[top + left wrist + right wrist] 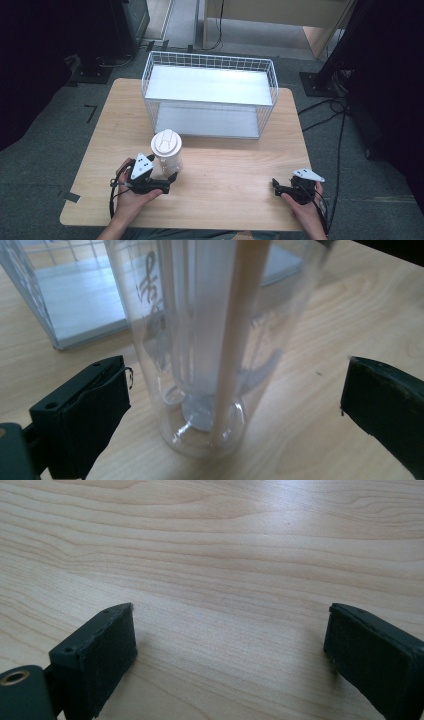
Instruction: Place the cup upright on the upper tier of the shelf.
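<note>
Table [225, 175]: light wood with rounded corners, grain running across it.
Wire basket [210, 61]: white mesh, standing on the far half of the table, its open front facing the near edge.
Shelf [207, 85]: pale flat board inside the wire basket, with a second pale board below it at table level.
Floor [45, 150]: grey carpet all round the table.
Cables [325, 107]: black, trailing over the floor to the right.
Stand base [317, 82]: black, on the floor at the far right.
Cabinet [280, 12]: light wood, beyond the table.

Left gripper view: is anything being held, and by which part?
Nothing is held. The left gripper stands open around the clear plastic cup's lower body, jaws apart from it.
</note>
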The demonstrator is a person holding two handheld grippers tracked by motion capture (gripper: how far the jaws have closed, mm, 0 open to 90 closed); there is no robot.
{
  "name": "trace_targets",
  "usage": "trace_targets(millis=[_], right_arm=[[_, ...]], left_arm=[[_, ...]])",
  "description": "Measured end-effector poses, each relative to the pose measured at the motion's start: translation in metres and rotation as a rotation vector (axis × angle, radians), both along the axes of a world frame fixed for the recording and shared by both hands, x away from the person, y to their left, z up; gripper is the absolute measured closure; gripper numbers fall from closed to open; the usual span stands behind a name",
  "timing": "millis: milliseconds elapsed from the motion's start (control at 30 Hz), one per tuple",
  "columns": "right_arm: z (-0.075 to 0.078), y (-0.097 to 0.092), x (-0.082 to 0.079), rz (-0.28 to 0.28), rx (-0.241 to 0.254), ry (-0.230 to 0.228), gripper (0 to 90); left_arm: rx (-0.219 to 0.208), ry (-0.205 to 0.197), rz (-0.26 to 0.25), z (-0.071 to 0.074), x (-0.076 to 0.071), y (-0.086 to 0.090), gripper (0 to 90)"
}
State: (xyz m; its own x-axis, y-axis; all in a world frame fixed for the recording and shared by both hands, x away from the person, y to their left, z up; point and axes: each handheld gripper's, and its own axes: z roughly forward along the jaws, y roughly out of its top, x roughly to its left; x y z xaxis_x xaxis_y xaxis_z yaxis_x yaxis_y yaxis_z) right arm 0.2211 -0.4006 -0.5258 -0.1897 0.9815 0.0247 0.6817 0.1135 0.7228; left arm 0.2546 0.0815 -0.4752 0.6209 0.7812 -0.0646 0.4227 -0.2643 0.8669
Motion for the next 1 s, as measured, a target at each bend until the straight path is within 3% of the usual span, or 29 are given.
trace_targets(millis=[167,300,500,733,1000], right_arm=[[0.000,0.000,0.000,0.000,0.000,0.000,6.2],[0.000,0.000,0.000,0.000,0.000,0.000,6.2],[0.000,0.000,0.000,0.001,0.000,0.000,6.2],[0.000,0.000,0.000,0.001,0.000,0.000,6.2],[0.000,0.000,0.000,0.003,-0.001,0.000,6.2]], left_arm=[[0.007,-0.019,0.027,0.005,0.009,-0.009,0.0],[-0.019,-0.021,0.031,0.006,0.015,-0.013,2.3],[-0.080,-0.054,0.062,0.011,0.019,-0.014,7.5],[-0.098,-0.095,0.073,0.021,0.021,-0.014,11.9],[-0.082,-0.122,0.076,0.023,0.023,-0.016,14.5]])
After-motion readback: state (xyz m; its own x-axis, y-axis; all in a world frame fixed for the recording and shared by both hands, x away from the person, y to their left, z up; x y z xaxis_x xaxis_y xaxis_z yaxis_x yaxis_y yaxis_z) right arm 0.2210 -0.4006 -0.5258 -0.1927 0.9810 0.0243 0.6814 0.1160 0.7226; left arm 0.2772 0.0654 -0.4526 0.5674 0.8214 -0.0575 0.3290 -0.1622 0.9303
